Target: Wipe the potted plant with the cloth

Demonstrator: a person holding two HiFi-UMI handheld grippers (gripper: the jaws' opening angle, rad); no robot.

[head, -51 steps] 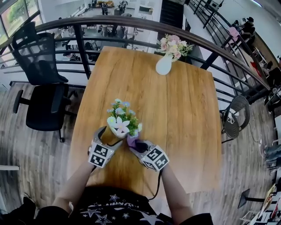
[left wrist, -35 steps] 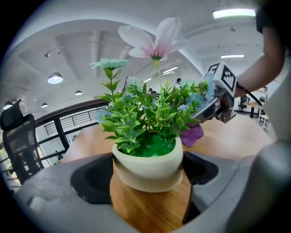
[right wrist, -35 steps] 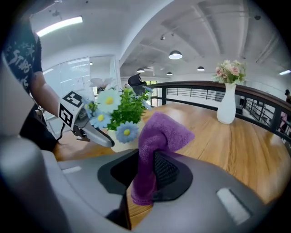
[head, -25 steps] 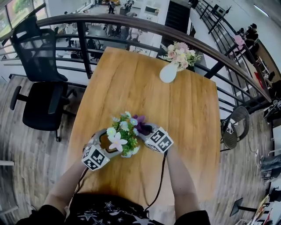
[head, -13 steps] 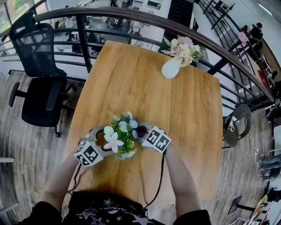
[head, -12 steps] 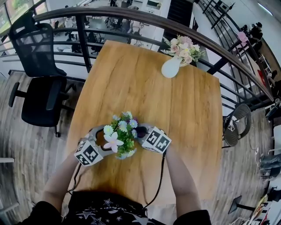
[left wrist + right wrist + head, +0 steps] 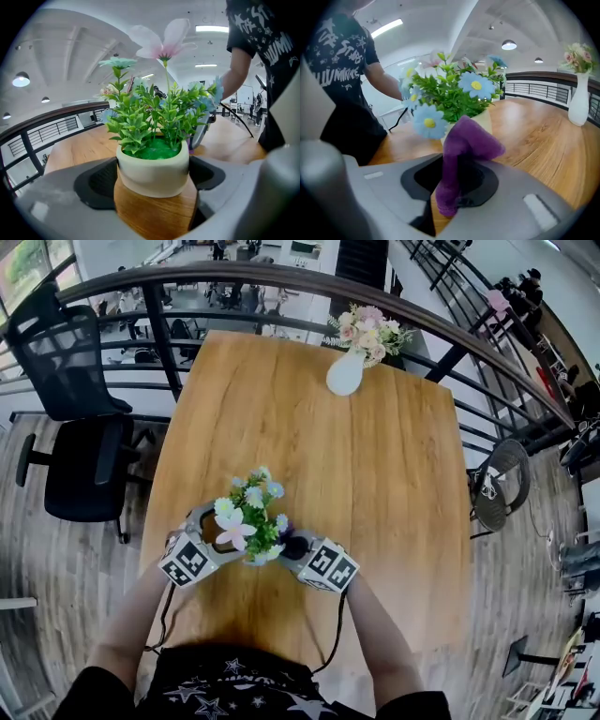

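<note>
The left gripper [image 7: 151,183] has its jaws pressed on either side of the cream pot [image 7: 152,166] of the potted plant [image 7: 157,117]. The pot sits upright between the dark pads. Green leaves, pale blue blooms and one tall pink flower rise above it.

The right gripper [image 7: 457,187] pinches a purple cloth [image 7: 468,140] between its jaws. The cloth's upper fold bulges out at the pot's right side, under a blue flower; whether it touches the pot cannot be told.

In the head view both grippers meet at the plant, over the near left part of the wooden table [image 7: 375,474]. A white vase [image 7: 345,374] of pink flowers stands at the far edge, well apart from them. A dark railing [image 7: 281,277] curves beyond the table, and a black office chair [image 7: 75,456] stands to the left.
</note>
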